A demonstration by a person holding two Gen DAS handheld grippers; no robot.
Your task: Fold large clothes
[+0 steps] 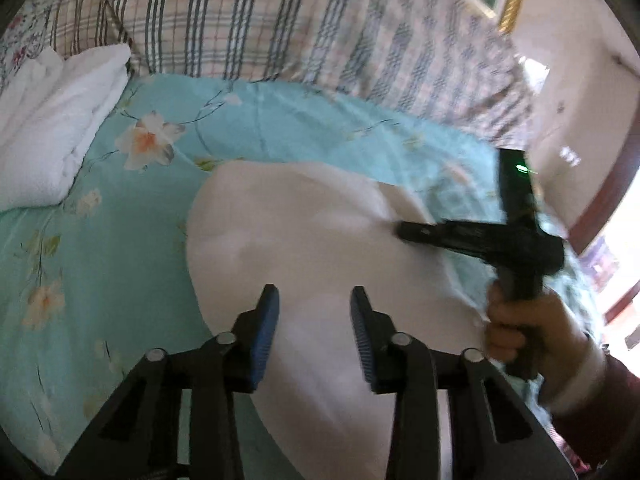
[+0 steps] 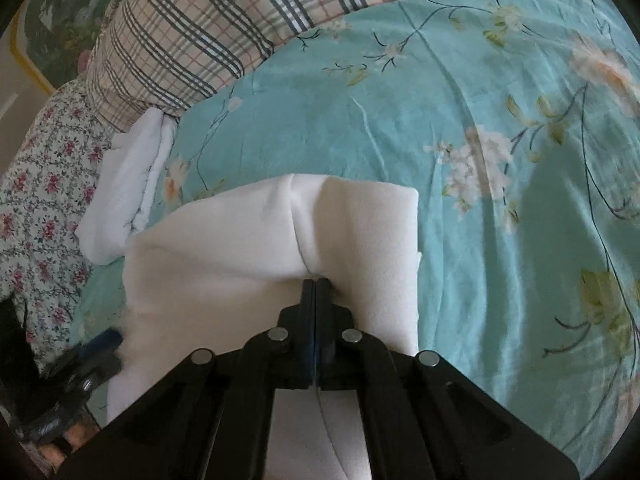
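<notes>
Right fingers (image 2: 316,284) pinched shut on the white garment (image 2: 248,240)'s near edge – left fingers (image 1: 314,312) open, empty, hovering over it – bulk lies ahead on the bed (image 2: 480,200).

White garment (image 2: 224,248) lies folded on the bedsheet (image 2: 460,100).

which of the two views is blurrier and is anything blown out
Left wrist view: motion blur smears the white folded garment, the right gripper and the plaid pillow; the doorway at far right is blown out. Right wrist view: sharper centre, soft blur at the right edge of the turquoise floral bedsheet.
</notes>
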